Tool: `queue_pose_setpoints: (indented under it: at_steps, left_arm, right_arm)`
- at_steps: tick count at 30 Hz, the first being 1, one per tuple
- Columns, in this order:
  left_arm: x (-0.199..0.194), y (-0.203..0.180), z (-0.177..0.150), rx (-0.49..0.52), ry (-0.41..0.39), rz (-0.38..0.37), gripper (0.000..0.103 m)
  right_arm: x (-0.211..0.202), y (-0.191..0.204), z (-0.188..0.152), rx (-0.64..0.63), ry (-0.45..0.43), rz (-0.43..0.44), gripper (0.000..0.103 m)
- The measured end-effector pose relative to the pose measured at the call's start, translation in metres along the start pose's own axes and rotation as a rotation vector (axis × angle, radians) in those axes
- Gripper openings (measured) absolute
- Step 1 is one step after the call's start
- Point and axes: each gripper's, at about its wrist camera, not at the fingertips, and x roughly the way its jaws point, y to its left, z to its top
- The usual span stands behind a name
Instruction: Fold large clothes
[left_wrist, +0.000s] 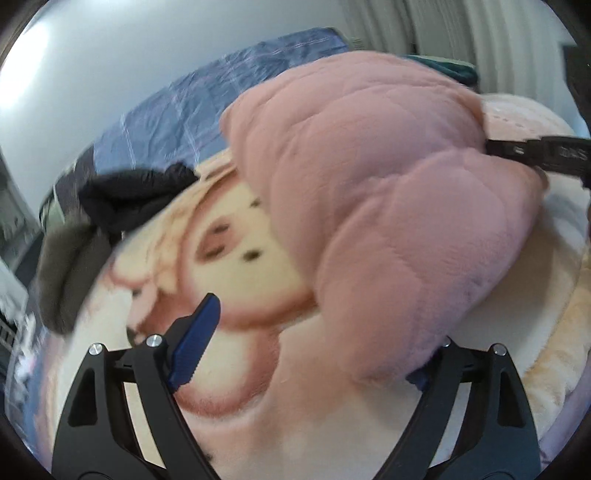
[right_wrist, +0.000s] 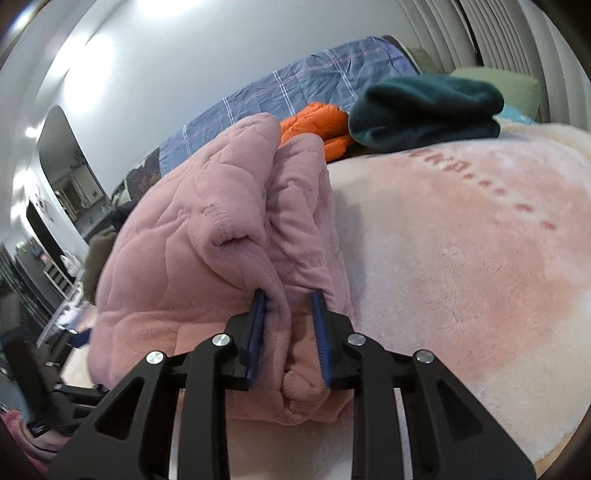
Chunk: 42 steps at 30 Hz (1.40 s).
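Observation:
A pink quilted fleece garment (left_wrist: 388, 192) lies bunched on a plush blanket with a cartoon face (left_wrist: 236, 236). My left gripper (left_wrist: 306, 343) is open; its left blue pad (left_wrist: 195, 343) is free and the right finger is hidden under the garment's edge. In the right wrist view my right gripper (right_wrist: 288, 332) is shut on a thick fold of the pink garment (right_wrist: 207, 236), with cloth bulging between the blue pads (right_wrist: 319, 336). The right gripper also shows in the left wrist view (left_wrist: 535, 153), at the garment's far side.
A folded dark green fleece (right_wrist: 424, 110) and an orange puffer jacket (right_wrist: 317, 125) lie at the back of the bed. A blue plaid quilt (right_wrist: 288, 92) runs along the wall. Dark clothes (left_wrist: 125, 195) and a grey one (left_wrist: 66, 273) lie at the left.

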Motion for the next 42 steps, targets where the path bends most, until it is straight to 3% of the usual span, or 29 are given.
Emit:
queue_pose_setpoints:
  at_steps: [2, 4, 6, 8, 12, 17, 19, 20, 21, 22, 25, 29, 32, 35, 38, 40, 42]
  left_arm:
    - [-0.008, 0.000, -0.001, 0.008, 0.010, -0.055, 0.078]
    - [-0.015, 0.011, -0.002, -0.021, 0.037, -0.174, 0.060]
    - [-0.028, 0.025, -0.003, -0.075, 0.059, -0.316, 0.033]
    - [-0.043, 0.033, 0.001, -0.080, 0.046, -0.359, 0.028]
    - [-0.064, 0.041, 0.033, -0.036, -0.098, -0.294, 0.028]
    - [-0.037, 0.029, 0.108, -0.034, -0.211, -0.272, 0.028]
    - [-0.003, 0.029, 0.139, -0.014, -0.216, -0.269, 0.042]
    - [0.018, 0.028, 0.149, -0.007, -0.178, -0.239, 0.058]
    - [0.038, 0.023, 0.154, 0.005, -0.120, -0.224, 0.068]
    - [0.067, 0.021, 0.155, 0.014, -0.035, -0.241, 0.069]
    - [0.102, 0.036, 0.148, -0.095, -0.009, -0.351, 0.069]
    - [0.093, 0.036, 0.143, -0.066, -0.030, -0.314, 0.069]
    - [0.093, 0.036, 0.142, -0.076, -0.038, -0.302, 0.069]
    - [0.088, 0.032, 0.141, -0.095, -0.045, -0.322, 0.068]
    - [0.088, 0.031, 0.143, -0.095, -0.047, -0.325, 0.068]
    - [0.089, 0.032, 0.142, -0.096, -0.054, -0.328, 0.068]
    - [0.089, 0.034, 0.142, -0.094, -0.059, -0.340, 0.068]
  right_arm:
    - [0.000, 0.001, 0.000, -0.004, -0.003, -0.003, 0.025]
    - [0.000, -0.002, 0.000, 0.009, 0.000, 0.006, 0.025]
    - [0.000, -0.003, 0.000, 0.015, 0.000, 0.011, 0.025]
    - [0.000, -0.002, 0.000, 0.006, -0.003, 0.007, 0.026]
    - [0.000, 0.002, -0.001, -0.011, -0.006, -0.006, 0.026]
    - [0.000, 0.001, -0.001, -0.015, -0.007, -0.011, 0.027]
    - [0.000, 0.002, -0.002, -0.018, -0.007, -0.013, 0.027]
    - [0.000, 0.002, -0.002, -0.017, -0.008, -0.012, 0.027]
    - [0.000, 0.002, -0.002, -0.017, -0.007, -0.012, 0.027]
    - [0.000, 0.002, -0.002, -0.017, -0.005, -0.011, 0.027]
    - [0.001, 0.004, 0.001, -0.036, 0.007, -0.011, 0.030]
    - [-0.005, 0.017, 0.018, -0.124, 0.080, -0.039, 0.031]
    - [-0.033, 0.022, 0.049, -0.080, 0.014, 0.025, 0.024]
    - [-0.044, 0.051, 0.081, -0.198, -0.072, 0.029, 0.024]
    - [-0.016, 0.067, 0.105, -0.225, -0.048, 0.063, 0.023]
    - [0.019, 0.065, 0.114, -0.207, 0.018, 0.060, 0.023]
    - [0.061, 0.057, 0.109, -0.234, 0.126, -0.085, 0.022]
